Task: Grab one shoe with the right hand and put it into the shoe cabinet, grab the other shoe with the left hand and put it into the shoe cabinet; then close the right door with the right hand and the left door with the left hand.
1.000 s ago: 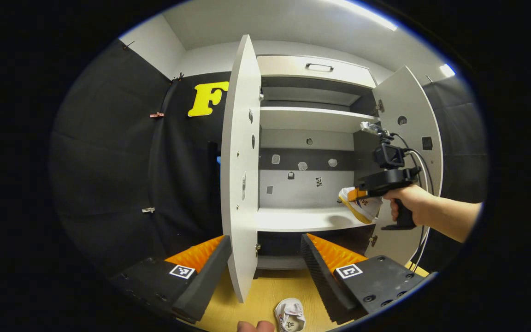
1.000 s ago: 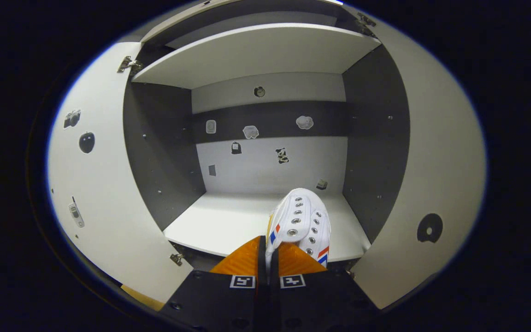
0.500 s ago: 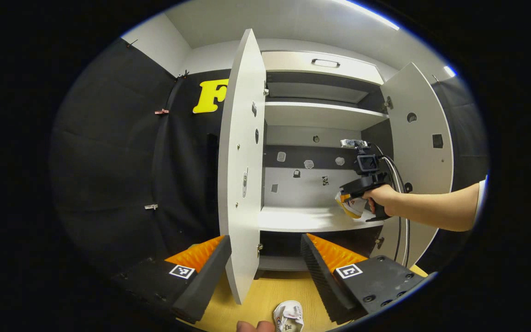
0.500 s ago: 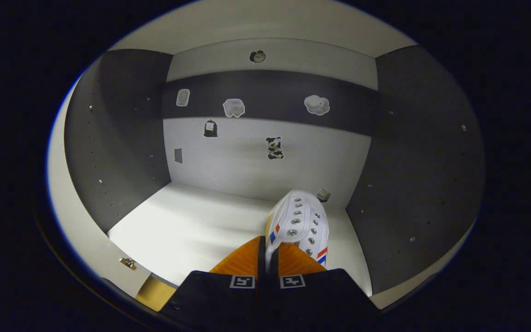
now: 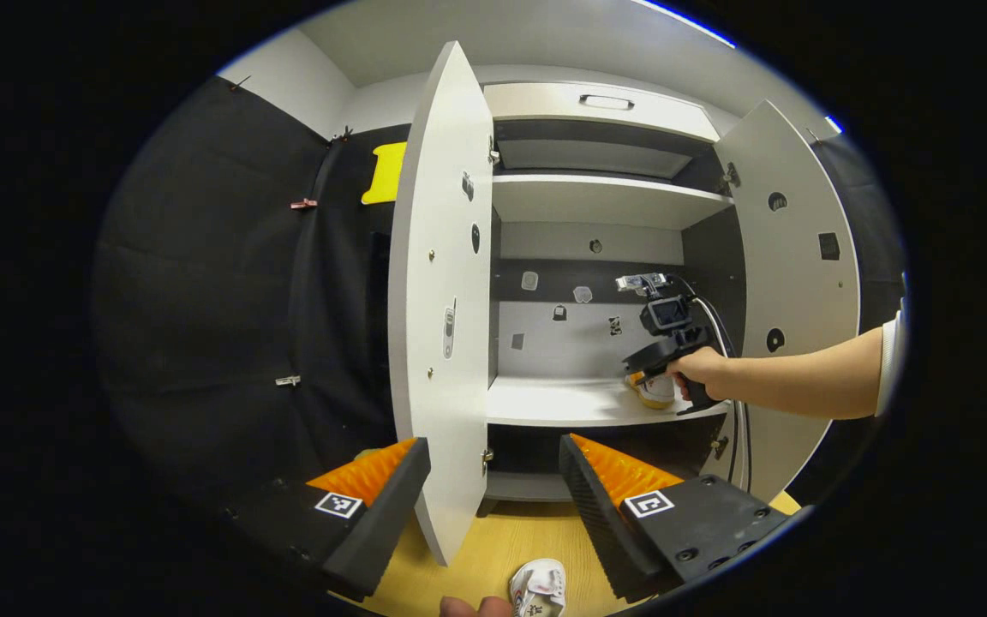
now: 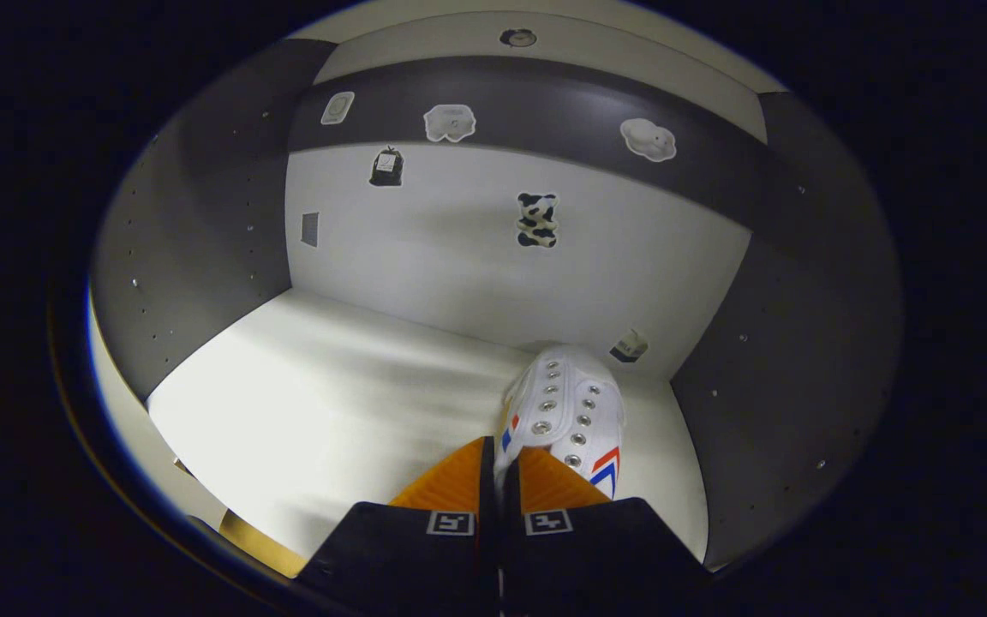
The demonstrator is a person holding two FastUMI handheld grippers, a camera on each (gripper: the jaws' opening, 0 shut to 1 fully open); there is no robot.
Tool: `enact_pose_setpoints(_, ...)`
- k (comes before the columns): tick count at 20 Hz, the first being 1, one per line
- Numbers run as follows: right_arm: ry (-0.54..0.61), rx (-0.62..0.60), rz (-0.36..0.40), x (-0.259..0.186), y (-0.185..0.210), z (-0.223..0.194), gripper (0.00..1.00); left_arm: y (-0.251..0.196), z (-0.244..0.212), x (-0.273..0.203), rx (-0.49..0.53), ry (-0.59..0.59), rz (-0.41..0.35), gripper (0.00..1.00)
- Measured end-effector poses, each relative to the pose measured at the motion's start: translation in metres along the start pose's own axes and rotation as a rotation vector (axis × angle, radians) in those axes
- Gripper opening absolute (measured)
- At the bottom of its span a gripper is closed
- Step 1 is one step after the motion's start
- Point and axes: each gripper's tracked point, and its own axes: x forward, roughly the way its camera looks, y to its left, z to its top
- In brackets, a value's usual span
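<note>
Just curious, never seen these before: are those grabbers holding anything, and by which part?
The right hand-held gripper pinches a white shoe by its rear edge, over the shelf. The left hand-held gripper holds nothing.

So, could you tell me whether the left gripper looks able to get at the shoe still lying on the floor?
Probably yes: the left gripper is open, and the shoe lies on the bare floor just below its fingers, beside the open door's lower edge.

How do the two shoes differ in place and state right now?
The shoe held by the right tongs is a white sneaker inside the shoe cabinet, low over the shelf at its right end. The other sneaker lies on the wooden floor before the cabinet, ungripped, below the open left tongs. Both look white.
</note>
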Motion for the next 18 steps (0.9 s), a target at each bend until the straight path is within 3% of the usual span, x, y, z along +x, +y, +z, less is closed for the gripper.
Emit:
enact_pose_setpoints(2,0.015,0.008,0.006,-0.002,0.003,-0.004,0.15,-0.003,0.002,-0.001,-0.004,-0.004,-0.011,0.95)
enact_pose_setpoints(5,0.036,0.052,0.016,-0.006,0.004,-0.008,0.41,-0.003,0.003,-0.004,0.003,-0.008,-0.021,0.95)
enact_pose_setpoints(8,0.037,0.095,0.039,-0.02,0.01,-0.005,0.55,0.0,0.005,-0.011,0.002,-0.013,-0.03,0.95)
enact_pose_setpoints(11,0.01,0.091,0.023,-0.04,0.009,-0.001,0.88,0.006,0.006,-0.016,-0.003,-0.017,-0.034,0.95)
enact_pose_setpoints(15,-0.096,0.101,-0.03,-0.077,-0.004,0.013,0.98,0.013,0.001,-0.023,-0.023,-0.013,-0.043,0.95)
enact_pose_setpoints(18,-0.213,0.127,-0.045,-0.122,-0.007,0.026,0.99,0.018,-0.007,-0.028,-0.027,-0.013,-0.044,0.95)
